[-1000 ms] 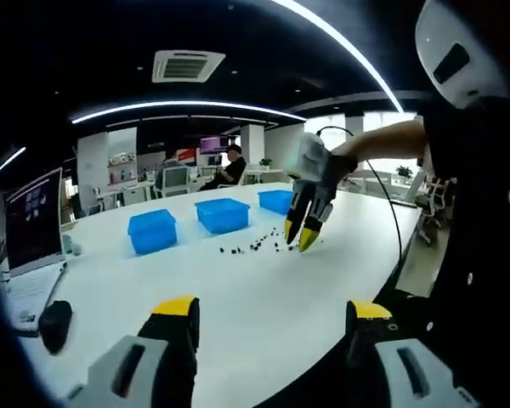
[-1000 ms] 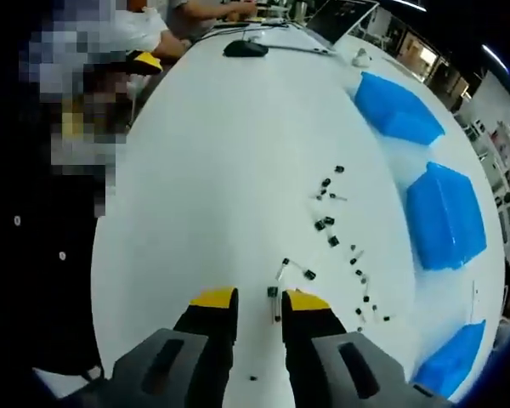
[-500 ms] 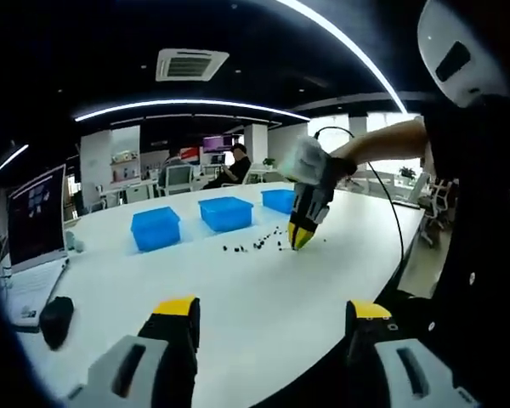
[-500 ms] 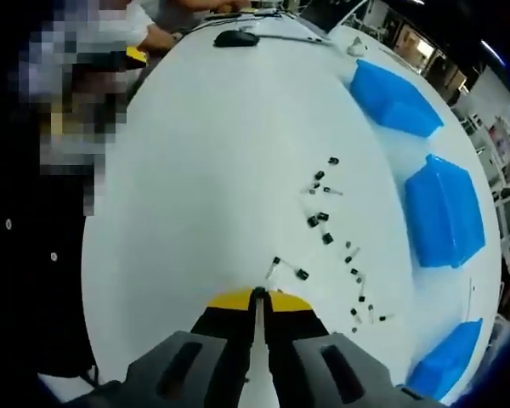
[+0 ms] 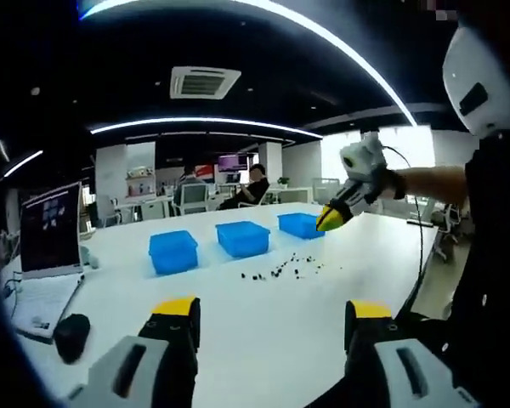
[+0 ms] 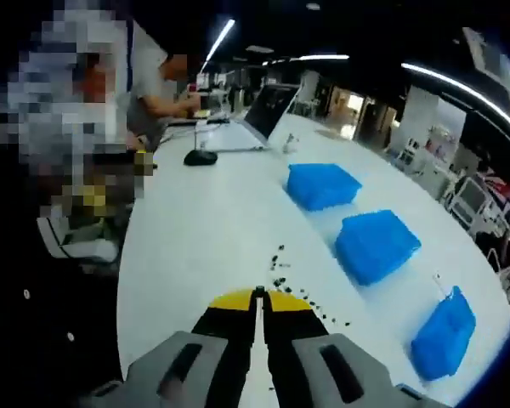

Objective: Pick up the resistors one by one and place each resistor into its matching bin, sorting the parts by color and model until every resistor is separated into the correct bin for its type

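Small dark resistors (image 5: 285, 268) lie scattered on the white table (image 5: 238, 323) in front of three blue bins (image 5: 173, 251) (image 5: 244, 238) (image 5: 301, 224). My left gripper (image 5: 272, 310) hangs open over the near table edge with nothing between its yellow tips. My right gripper (image 5: 331, 219) is raised above the table near the rightmost bin. In the right gripper view that gripper (image 6: 259, 297) is shut, with a thin dark resistor (image 6: 259, 291) pinched at its tips. Beyond it lie the loose resistors (image 6: 280, 272) and the bins (image 6: 323, 185) (image 6: 376, 245) (image 6: 444, 331).
An open laptop (image 5: 47, 246) and a black mouse (image 5: 70, 327) sit at the table's left end, also seen as laptop (image 6: 268, 106) and mouse (image 6: 200, 157). A person sits at a far desk (image 5: 257, 183). Bare table spreads between me and the resistors.
My right gripper shut on a resistor lying on the table, then rose with it, up and toward the rightmost bin. The left gripper stayed open and tilted slightly.
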### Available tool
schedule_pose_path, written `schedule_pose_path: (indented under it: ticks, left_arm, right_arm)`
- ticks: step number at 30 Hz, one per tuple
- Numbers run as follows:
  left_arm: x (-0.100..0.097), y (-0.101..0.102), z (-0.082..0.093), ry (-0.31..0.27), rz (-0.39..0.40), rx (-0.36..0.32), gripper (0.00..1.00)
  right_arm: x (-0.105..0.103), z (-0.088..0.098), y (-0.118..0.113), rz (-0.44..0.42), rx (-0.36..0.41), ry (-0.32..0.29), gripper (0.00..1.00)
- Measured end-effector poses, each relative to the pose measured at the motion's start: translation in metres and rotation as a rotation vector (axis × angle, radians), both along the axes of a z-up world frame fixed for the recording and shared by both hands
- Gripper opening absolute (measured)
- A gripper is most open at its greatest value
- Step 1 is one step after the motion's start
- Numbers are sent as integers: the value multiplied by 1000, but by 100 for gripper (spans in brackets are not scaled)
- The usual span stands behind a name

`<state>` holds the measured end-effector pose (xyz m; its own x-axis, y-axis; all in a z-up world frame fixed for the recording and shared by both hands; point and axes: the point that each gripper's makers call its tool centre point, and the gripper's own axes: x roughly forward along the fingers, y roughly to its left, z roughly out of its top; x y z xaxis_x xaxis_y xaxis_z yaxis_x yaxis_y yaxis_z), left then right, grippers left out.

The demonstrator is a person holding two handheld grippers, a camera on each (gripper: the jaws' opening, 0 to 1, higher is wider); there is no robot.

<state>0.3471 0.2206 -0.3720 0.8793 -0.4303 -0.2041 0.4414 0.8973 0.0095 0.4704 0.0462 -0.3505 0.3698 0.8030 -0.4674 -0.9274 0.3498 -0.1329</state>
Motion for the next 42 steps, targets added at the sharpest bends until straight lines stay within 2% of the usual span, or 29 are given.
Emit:
schedule_pose_path:
  ticks: [4,8,11,14,17,18,20,24,28,31,35,37,39,42]
  left_arm:
    - [5,4,19,-57,44,-34,70]
    - [7,10,30,-98,90,-43,70]
    - [8,14,34,-115,118,-51,70]
    - [9,20,35,-121,143,-53,70]
    - [9,25,35,-128,166,-39,70]
    - [9,28,36,-132,175,-38,70]
    - [9,34,38,-140,203,-32,70]
    - [9,42,42,-154,234,-48,70]
    - [10,51,43,-159,272,-45,70]
    - [13,55,40,-151,304,-71,70]
    - [15,58,39,-149,323,-80,70]
    - [14,59,38,-148,330,-87,70]
    - [13,62,38,-146,335,-80,70]
    - [11,70,38,-145,352,-76,69]
  right_arm:
    - [-16,34,-11,-83,234,-108,6]
    - [-27,44,-19,-175,378,-129,6]
    - [-29,48,-19,-220,450,-131,6]
    - [-24,51,-8,-216,479,-128,6]
    - [-11,62,18,-177,498,-137,6]
    - [-8,69,30,-135,512,-143,6]
    - [5,78,48,-112,540,-116,6]
    - [38,89,88,-71,515,-142,6]
    - [80,91,135,-56,468,-163,6]
    - [126,84,166,-92,416,-167,6]
    - [164,72,195,-128,371,-172,6]
    - [190,62,211,-148,344,-156,6]
    - [205,51,219,-181,294,-161,6]
    - [215,38,232,-193,273,-142,6]
